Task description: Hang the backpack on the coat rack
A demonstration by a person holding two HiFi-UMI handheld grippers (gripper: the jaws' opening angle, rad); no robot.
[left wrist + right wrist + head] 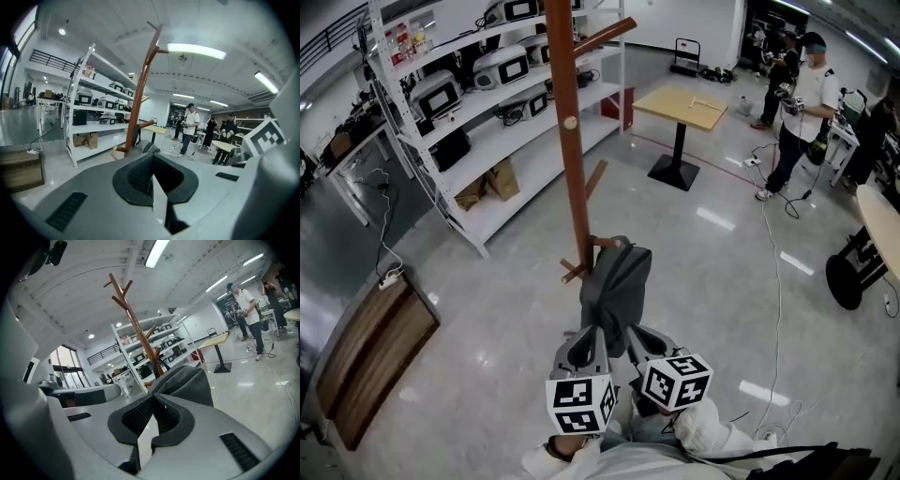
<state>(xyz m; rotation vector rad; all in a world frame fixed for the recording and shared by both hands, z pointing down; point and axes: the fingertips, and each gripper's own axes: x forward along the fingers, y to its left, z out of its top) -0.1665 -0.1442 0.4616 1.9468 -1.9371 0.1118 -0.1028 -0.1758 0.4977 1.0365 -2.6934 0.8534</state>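
Note:
The grey backpack [616, 281] hangs by its top from a low peg of the brown wooden coat rack [570, 141]. Both grippers are just in front of it, near the bottom of the head view. My left gripper [592, 334] is shut with nothing between its jaws, and in the left gripper view the left gripper [152, 158] points at the backpack [144, 147] and the coat rack [140, 93]. My right gripper [636, 336] is also shut and empty. In the right gripper view the right gripper [153, 397] sits close before the backpack [187, 380], a little apart from it, with the coat rack [136, 324] behind.
White shelving [497, 141] with appliances and boxes stands left of the rack. A square wooden table [684, 105] and a standing person [797, 112] are behind. A wooden bench [370, 356] lies at the left, a cable [773, 281] runs over the floor, and a round table [881, 225] is at the right.

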